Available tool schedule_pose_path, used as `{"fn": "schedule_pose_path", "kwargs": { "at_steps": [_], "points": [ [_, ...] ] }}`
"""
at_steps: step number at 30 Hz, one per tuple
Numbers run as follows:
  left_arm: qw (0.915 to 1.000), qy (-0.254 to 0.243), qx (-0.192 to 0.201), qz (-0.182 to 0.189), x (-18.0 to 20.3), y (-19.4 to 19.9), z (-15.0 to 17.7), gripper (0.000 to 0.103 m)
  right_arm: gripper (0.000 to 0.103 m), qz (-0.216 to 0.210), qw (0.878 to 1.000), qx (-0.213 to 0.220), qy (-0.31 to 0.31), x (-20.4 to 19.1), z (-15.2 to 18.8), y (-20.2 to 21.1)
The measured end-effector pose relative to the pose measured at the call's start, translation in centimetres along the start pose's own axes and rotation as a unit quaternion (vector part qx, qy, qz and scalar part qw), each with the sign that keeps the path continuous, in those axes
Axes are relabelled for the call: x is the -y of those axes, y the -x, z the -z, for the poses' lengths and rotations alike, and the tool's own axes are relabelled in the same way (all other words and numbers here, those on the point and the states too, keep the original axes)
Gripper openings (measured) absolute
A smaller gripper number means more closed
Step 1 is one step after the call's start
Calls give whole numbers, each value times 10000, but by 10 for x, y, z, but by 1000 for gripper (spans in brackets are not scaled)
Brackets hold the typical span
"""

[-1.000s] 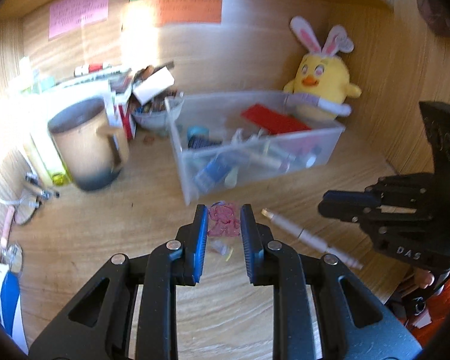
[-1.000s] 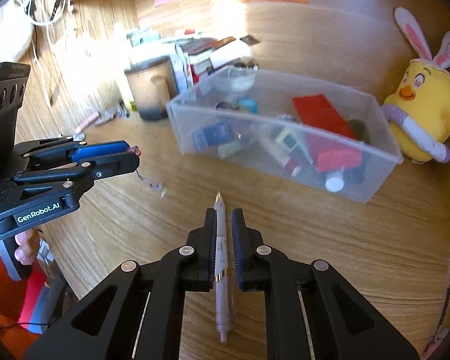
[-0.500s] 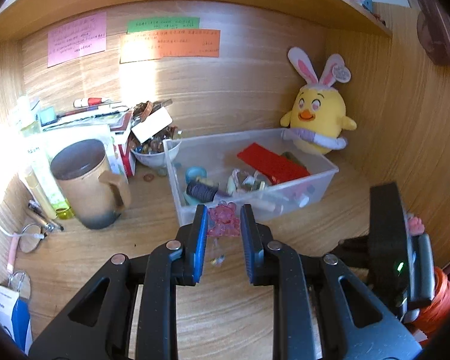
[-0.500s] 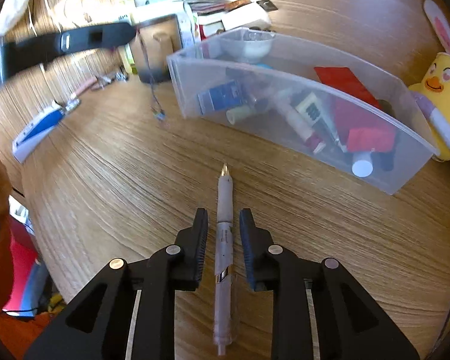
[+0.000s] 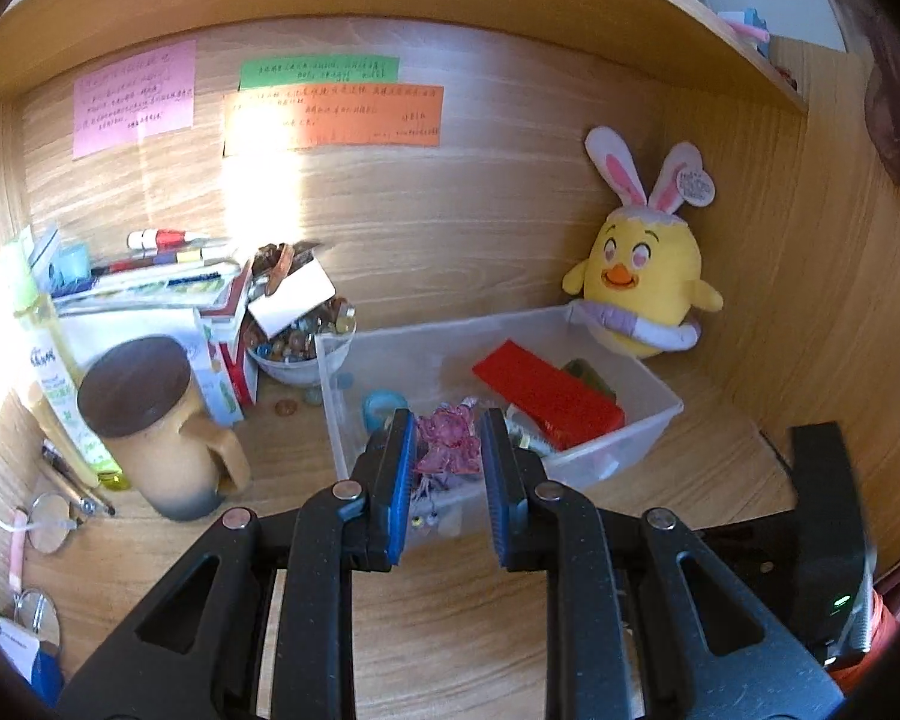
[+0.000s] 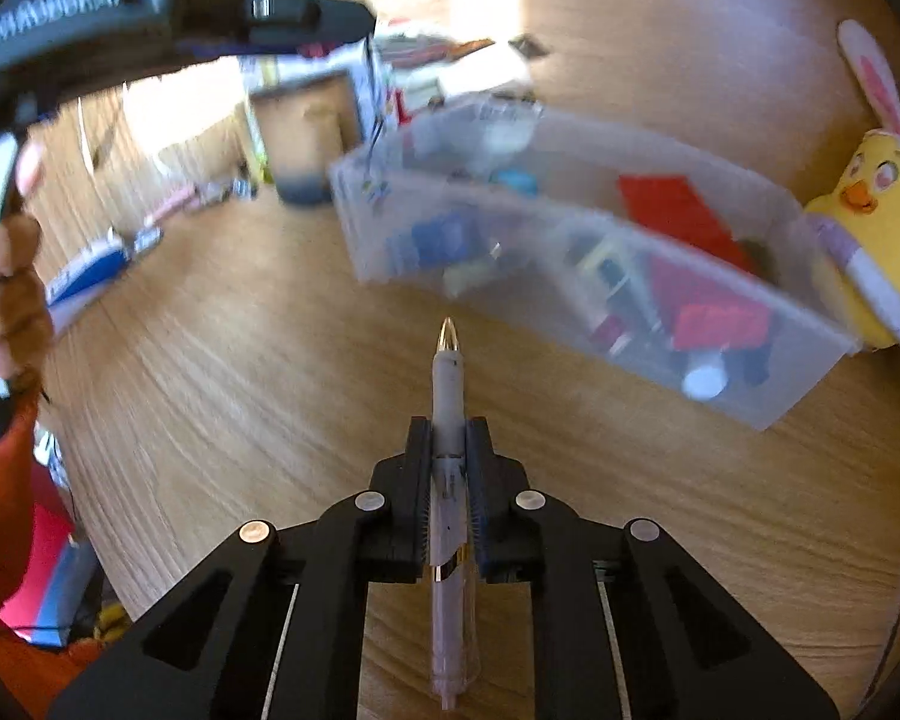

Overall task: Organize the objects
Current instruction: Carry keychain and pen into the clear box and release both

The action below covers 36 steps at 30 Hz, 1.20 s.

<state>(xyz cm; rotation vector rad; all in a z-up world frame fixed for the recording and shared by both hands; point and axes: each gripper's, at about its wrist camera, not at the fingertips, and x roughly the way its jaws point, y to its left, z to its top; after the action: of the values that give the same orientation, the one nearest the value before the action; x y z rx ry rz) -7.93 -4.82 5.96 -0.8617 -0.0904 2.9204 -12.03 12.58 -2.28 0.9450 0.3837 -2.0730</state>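
Observation:
My left gripper is shut on a pink charm with a thin chain hanging below it, held above the near left end of a clear plastic bin. The bin holds a red box, a blue tape roll and small items. My right gripper is shut on a pale pink pen that points forward, lifted above the desk in front of the bin. The left gripper also shows, blurred, at the top left of the right wrist view.
A brown mug, a bowl of marbles, stacked papers and a green bottle stand left of the bin. A yellow bunny plush sits behind it. Small mirrors and pens lie at the desk's left edge. Wooden walls close the back and right.
My left gripper has risen and moved forward with the charm, from the desk to over the bin. My right gripper has closed on the pen and lifted it.

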Motion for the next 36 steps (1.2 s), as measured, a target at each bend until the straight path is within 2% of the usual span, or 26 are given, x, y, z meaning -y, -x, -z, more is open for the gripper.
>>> {"fn": "schedule_pose_path", "kwargs": {
  "at_steps": [8,15,22,27,30,36],
  "points": [
    [9998,141,94,99,-4,-10,-22,21,10,92,9961,822,-292,20,-30,41],
    [9995,275,60,147,-11,-22,-33,21,10,164,9899,1264,-617,44,-56,63],
    [9992,362,-163,105,-18,-45,-29,21,10,671,9847,1543,-463,58,-88,77],
    [9984,379,-424,39,-21,-68,-21,21,10,1037,9827,1500,-311,59,-103,65],
    [9974,371,-613,15,-23,-82,-13,21,10,1213,9840,1292,-171,59,-107,46],
    [9958,386,-826,36,-27,-98,-2,21,10,1298,9868,967,-16,60,-111,12]
  ]
}}
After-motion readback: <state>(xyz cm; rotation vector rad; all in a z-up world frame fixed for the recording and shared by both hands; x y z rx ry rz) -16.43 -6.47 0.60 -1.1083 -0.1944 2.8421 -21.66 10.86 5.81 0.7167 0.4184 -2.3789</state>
